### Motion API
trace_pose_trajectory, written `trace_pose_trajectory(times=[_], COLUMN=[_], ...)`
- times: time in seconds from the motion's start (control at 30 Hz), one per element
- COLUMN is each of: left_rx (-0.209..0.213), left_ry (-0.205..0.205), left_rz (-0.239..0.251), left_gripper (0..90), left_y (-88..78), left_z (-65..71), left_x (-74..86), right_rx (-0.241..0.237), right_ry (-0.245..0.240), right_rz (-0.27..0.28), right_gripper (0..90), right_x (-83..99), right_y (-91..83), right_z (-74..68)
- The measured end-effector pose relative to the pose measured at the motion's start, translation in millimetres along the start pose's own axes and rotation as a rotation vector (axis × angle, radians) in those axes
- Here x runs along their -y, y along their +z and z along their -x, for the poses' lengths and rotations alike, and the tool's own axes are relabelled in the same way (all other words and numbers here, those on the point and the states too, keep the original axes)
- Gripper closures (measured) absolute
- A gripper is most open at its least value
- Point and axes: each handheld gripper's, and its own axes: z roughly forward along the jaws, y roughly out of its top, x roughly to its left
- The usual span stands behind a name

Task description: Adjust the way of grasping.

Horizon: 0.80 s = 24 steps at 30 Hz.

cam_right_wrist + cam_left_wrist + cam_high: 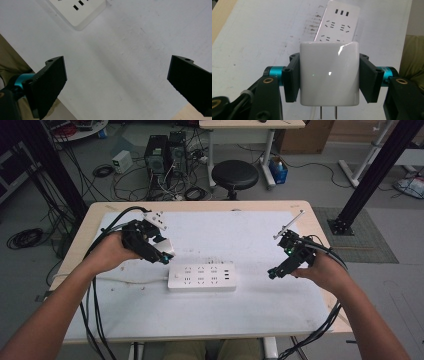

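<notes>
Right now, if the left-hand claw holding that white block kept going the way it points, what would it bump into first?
Probably the power strip: it lies straight ahead of the left gripper and its white adapter, though depth is unclear.

The white charger [329,73] looks like glossy plastic, catching glints, with two bare metal prongs. The fingers [48,83] are matt black with a finely grained face (teal metallic collars behind). The power strip [202,277] is smooth white plastic. The counter [300,206] shows pale wood edges under a scuffed matt white sheet [235,235].
</notes>
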Motion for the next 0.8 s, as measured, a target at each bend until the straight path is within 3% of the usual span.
trace_pose_trajectory(times=[0.17, 0.2, 0.37, 0.53, 0.8], left_rx=[0.002, 0.002, -0.005, 0.023, 0.047], left_ry=[0.041, 0.049, 0.092, 0.115, 0.168], left_rz=[0.018, 0.023, 0.051, 0.079, 0.104], left_gripper=[42.4, 42.4, 42.4, 42.5, 42.4], left_y=[1.6, 2.3, 5.1, 9.9, 23.8], left_z=[3.7, 5.3, 11.6, 17.9, 28.7], left_x=[-3.9, -4.8, -9.3, -13.7, -24.4], right_rx=[-0.035, -0.070, -0.137, -0.212, -0.327], right_ry=[0.014, 0.030, 0.062, 0.112, 0.205], right_rz=[0.066, 0.100, 0.166, 0.237, 0.298], right_gripper=[1.7, 1.7, 1.7, 1.7, 1.7], right_x=[1.0, 2.0, 1.6, -1.8, -7.2], right_y=[2.2, 2.6, 3.8, 5.3, 7.3], right_z=[-5.0, -6.6, -11.5, -19.7, -31.1])
